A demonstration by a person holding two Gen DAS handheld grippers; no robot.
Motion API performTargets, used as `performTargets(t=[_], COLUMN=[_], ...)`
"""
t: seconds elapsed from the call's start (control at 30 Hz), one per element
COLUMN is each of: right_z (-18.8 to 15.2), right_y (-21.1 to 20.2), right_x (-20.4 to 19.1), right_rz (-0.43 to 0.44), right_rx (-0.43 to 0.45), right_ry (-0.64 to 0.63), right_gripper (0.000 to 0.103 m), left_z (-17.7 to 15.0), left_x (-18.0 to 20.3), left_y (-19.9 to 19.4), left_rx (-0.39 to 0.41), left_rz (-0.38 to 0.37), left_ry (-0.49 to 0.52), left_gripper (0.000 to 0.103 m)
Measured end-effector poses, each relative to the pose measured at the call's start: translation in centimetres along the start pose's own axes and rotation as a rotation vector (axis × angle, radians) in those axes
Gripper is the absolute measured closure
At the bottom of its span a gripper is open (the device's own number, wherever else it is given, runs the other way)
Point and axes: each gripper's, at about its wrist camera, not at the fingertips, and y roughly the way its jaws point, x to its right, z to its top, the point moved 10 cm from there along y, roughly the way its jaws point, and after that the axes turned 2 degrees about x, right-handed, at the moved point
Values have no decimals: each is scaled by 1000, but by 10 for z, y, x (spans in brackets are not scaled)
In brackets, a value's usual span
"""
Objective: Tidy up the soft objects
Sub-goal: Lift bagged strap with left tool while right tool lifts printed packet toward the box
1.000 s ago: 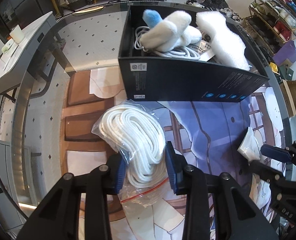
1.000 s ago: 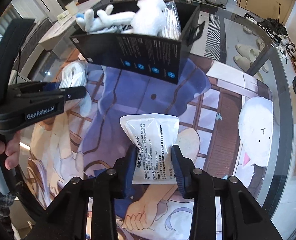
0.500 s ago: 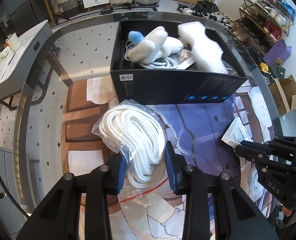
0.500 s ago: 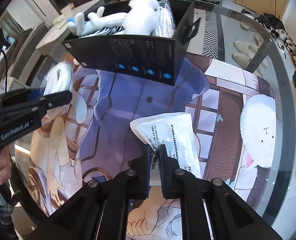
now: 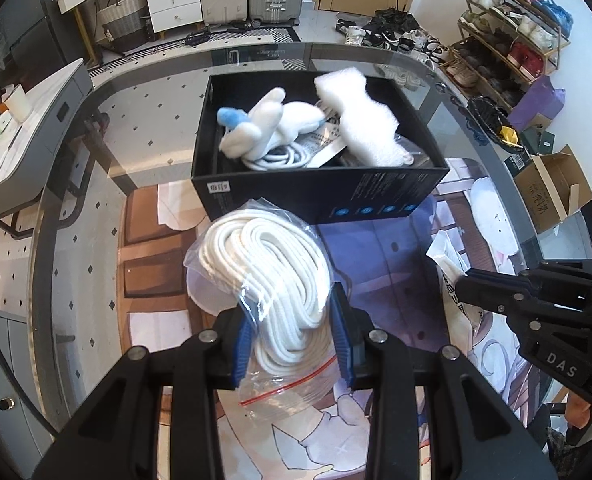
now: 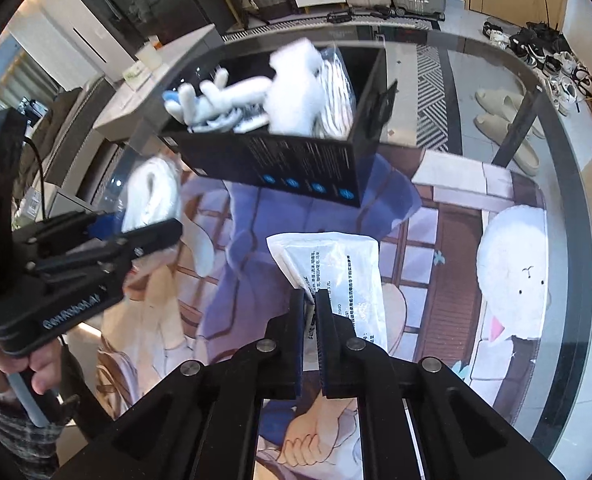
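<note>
Black box (image 5: 319,192), twelve o'clock on the glass table (image 5: 76,216): already holds a white-and-blue plush toy (image 5: 268,124), a foam piece (image 5: 359,120) and a coiled cable. Left gripper (image 5: 292,340), six o'clock: clamped on a zip bag of white rope (image 5: 268,264), off the mat, short of the box. Right gripper (image 6: 309,332): pinched on a white printed sachet (image 6: 335,268); both items remain to be boxed.

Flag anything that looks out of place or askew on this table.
Nothing is spilled or damaged. The white foam block lies tilted in the black box, poking above its rim over the plush toy. The bagged rope and white packet are still outside the box, each pinched in a gripper.
</note>
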Motion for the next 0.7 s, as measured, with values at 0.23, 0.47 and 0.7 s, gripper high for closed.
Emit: performTargets(t=[0.23, 0.47, 0.7], right_z=[21, 42, 64], right_y=[-24, -47, -63], right_x=[-4, -14, -23], right_rz=[28, 53, 65], right_rx=[56, 108, 139], right_ry=[9, 12, -2], right_gripper=[98, 98, 98], left_z=[9, 24, 43], left_x=[1, 0, -3], left_y=[-10, -22, -34], left_rx=[18, 43, 63], left_rz=[0, 3, 4], left_ry=[8, 16, 24], left_gripper=[70, 70, 70])
